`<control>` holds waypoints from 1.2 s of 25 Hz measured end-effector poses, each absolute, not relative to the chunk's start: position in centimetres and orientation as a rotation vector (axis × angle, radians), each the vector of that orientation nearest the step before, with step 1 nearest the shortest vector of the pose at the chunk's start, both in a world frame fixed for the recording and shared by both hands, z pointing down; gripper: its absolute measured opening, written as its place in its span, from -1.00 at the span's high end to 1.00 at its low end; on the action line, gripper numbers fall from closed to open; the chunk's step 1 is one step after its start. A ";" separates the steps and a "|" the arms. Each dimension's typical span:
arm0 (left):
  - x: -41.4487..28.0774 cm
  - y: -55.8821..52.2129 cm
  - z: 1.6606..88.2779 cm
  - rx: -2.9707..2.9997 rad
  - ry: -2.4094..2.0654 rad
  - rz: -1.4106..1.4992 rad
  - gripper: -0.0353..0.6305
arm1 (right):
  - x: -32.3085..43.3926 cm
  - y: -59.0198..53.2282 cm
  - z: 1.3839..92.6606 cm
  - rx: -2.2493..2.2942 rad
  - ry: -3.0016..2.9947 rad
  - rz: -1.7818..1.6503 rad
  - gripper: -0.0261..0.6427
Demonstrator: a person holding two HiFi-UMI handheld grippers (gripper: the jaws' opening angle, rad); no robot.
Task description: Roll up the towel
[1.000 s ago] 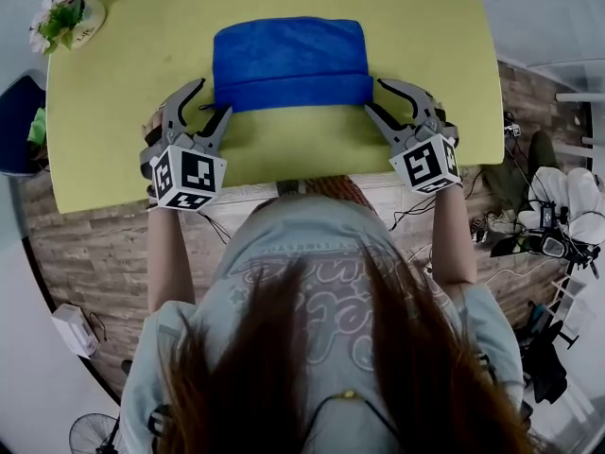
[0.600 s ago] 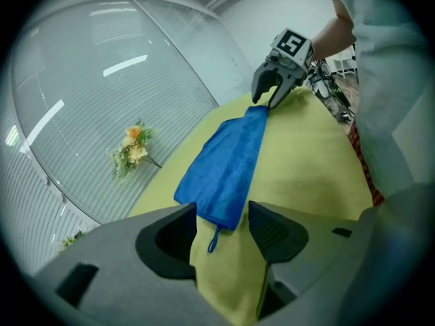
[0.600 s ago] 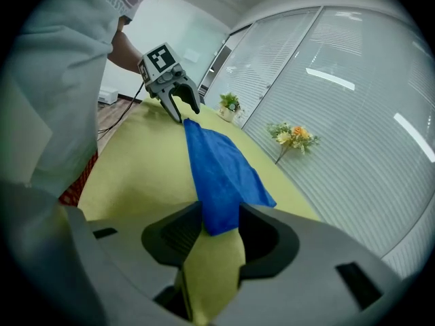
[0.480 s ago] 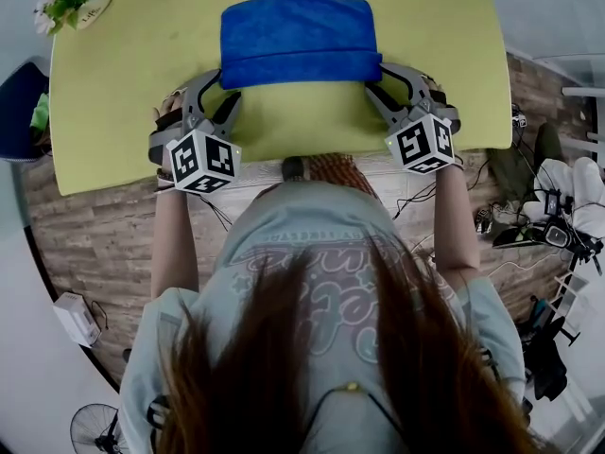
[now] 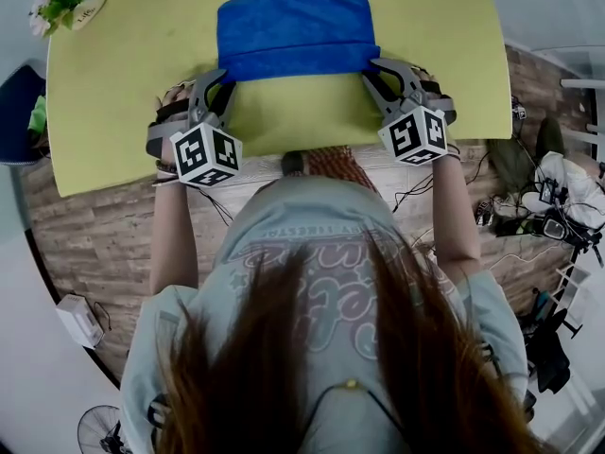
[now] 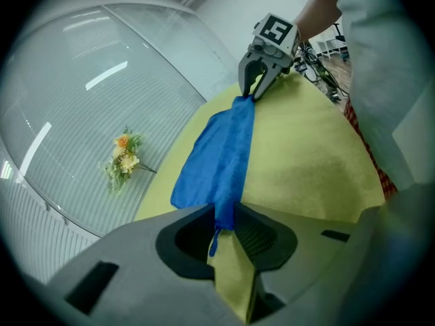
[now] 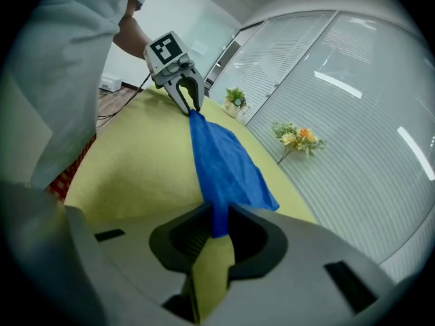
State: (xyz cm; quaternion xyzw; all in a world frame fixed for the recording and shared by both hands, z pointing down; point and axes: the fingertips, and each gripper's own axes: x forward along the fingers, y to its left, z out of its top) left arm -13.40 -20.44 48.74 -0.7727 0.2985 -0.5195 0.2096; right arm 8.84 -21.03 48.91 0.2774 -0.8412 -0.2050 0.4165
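- towel (image 5: 295, 34): blue, folded, lying flat on yellow-green table (image 5: 132, 93); sits at far-centre of the top in head view; near edge is a thick fold running left-right.
- l. gripper (image 5: 223, 79): at near-left corner of towel; jaws have just been closing; now almost together, pads nipping the blue corner; left gripper view shows the cloth (image 6: 224, 206) pinched between them, w/ a thin strand hanging below.
- r. gripper (image 5: 371, 67): at near-right corner of towel; jaws have just been closing; now almost together, clamped on the blue corner; right gripper view shows the cloth (image 7: 219, 216) caught in the gap.
- both grippers angled fwd & down toward the tabletop; marker cubes face back toward the person (image 5: 321, 282).
- near edge of towel runs straight from one gripper to the other; each gripper view shows the opposite gripper at the far end of it.
- flowers (image 5: 59, 3): far-left corner of table, well apart from towel.
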 end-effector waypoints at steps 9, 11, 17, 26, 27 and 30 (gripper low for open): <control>-13.4 -20.5 49.1 -2.168 0.817 -1.463 0.79 | 8.4 -20.8 49.2 0.643 -2.097 -0.544 0.87; -13.4 -20.4 49.0 -2.188 0.820 -1.459 0.81 | 8.4 -20.7 49.2 0.629 -2.092 -0.560 0.87; -13.5 -20.6 48.4 -2.220 0.834 -1.447 0.81 | 8.4 -20.7 48.1 0.635 -2.121 -0.557 0.87; -13.7 -22.0 47.1 -2.251 0.876 -1.432 0.81 | 8.4 -22.2 46.2 0.682 -2.175 -0.545 0.88; -13.7 -22.2 47.1 -2.253 0.878 -1.435 0.81 | 8.3 -22.3 46.1 0.682 -2.180 -0.540 0.88; -13.7 -22.6 47.0 -2.256 0.877 -1.448 0.81 | 8.4 -22.7 45.7 0.684 -2.195 -0.521 0.88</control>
